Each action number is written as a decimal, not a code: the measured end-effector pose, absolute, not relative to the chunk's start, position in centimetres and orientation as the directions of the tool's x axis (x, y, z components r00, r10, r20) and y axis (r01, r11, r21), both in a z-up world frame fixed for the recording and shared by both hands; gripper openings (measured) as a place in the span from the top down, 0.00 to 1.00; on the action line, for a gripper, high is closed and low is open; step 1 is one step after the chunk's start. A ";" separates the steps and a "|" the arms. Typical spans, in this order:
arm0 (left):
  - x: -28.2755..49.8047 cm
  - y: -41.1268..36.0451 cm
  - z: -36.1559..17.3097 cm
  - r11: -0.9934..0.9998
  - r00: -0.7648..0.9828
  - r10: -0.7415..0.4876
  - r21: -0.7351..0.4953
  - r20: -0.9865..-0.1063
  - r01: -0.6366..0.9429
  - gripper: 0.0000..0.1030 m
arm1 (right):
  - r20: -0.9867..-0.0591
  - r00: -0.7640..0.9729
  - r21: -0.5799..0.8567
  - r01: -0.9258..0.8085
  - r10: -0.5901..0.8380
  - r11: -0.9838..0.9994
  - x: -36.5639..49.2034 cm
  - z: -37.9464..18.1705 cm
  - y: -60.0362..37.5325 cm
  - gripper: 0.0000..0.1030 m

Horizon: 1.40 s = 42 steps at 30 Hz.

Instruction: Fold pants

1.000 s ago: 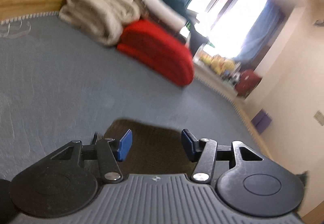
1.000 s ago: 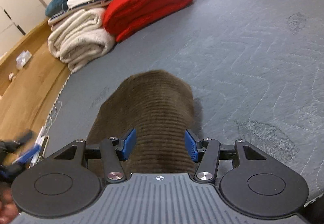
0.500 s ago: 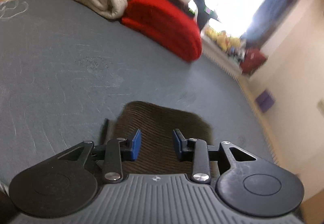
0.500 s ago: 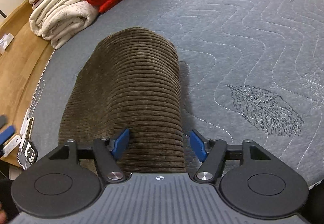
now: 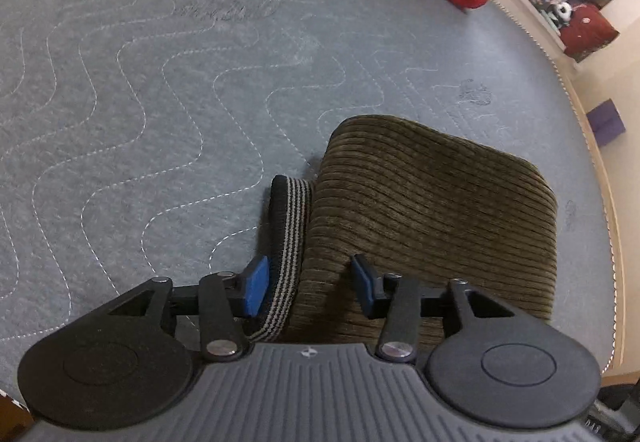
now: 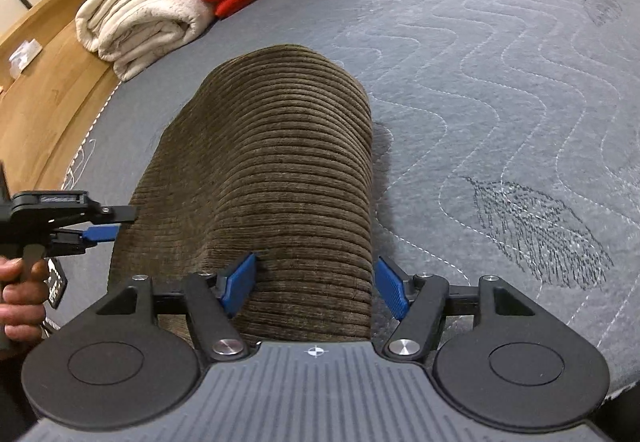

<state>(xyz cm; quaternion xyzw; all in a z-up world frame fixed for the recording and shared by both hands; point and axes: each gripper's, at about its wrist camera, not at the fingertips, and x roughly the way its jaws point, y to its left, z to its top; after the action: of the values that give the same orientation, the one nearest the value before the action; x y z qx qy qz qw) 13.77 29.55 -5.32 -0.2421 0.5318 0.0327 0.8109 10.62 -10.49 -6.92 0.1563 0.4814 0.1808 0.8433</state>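
Both grippers, my left gripper (image 5: pixel 308 284) just opening and my right gripper (image 6: pixel 316 284), stand open over the brown pants (image 6: pixel 272 178) near the mattress (image 6: pixel 500 82) edge, not squeezing them.

No readable text, labels, brands or numbers anywhere; only a small crosshair mark, not lettering, is printed on each gripper body, on the left gripper (image 5: pixel 308 292) and the right gripper (image 6: pixel 316 286).

Brown corduroy pants (image 6: pixel 264 178) lie folded on the grey quilted mattress (image 6: pixel 500 90), striped waistband showing.
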 end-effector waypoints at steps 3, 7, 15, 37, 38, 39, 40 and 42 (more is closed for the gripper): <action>13.9 29.2 -5.5 0.888 0.424 -0.210 -0.353 -0.881 -0.294 0.50 | -0.750 0.471 0.448 -0.153 0.464 0.881 10.6 -7.0 -10.7 0.35; 13.9 28.4 -4.8 0.906 0.427 -0.194 -0.328 -0.883 -0.266 0.49 | -0.751 0.476 0.440 -0.154 0.457 0.885 10.6 -6.9 -10.5 0.35; 13.5 27.8 -4.7 0.919 0.419 -0.203 -0.320 -0.885 -0.231 0.49 | -0.750 0.488 0.427 -0.160 0.447 0.890 10.4 -6.6 -10.1 0.35; 10.5 28.2 -0.5 0.929 0.593 -0.140 -0.312 -0.793 -0.198 0.87 | -0.637 0.658 0.386 -0.177 0.401 0.905 12.5 -1.7 -10.1 0.37; 10.8 27.9 -0.5 0.926 0.592 -0.156 -0.326 -0.791 -0.192 0.87 | -0.637 0.664 0.378 -0.175 0.393 0.909 13.6 -1.3 -9.6 0.43; 11.0 27.5 -0.5 0.926 0.591 -0.164 -0.330 -0.790 -0.184 0.87 | -0.639 0.666 0.367 -0.176 0.385 0.914 14.6 -1.1 -9.2 0.47; 11.2 27.2 -0.4 0.928 0.591 -0.169 -0.329 -0.789 -0.174 0.87 | -0.641 0.671 0.350 -0.178 0.373 0.920 15.8 -0.8 -8.6 0.52; 11.7 26.4 -0.5 0.933 0.589 -0.181 -0.328 -0.787 -0.151 0.87 | -0.644 0.669 0.335 -0.192 0.372 0.923 18.1 -0.5 -7.2 0.57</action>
<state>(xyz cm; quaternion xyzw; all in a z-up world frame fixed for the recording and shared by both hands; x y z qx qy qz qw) 11.71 26.43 -0.46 -0.1832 0.4531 -0.0088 0.8724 18.13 -7.25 -0.47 0.1202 0.3760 0.1557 0.9055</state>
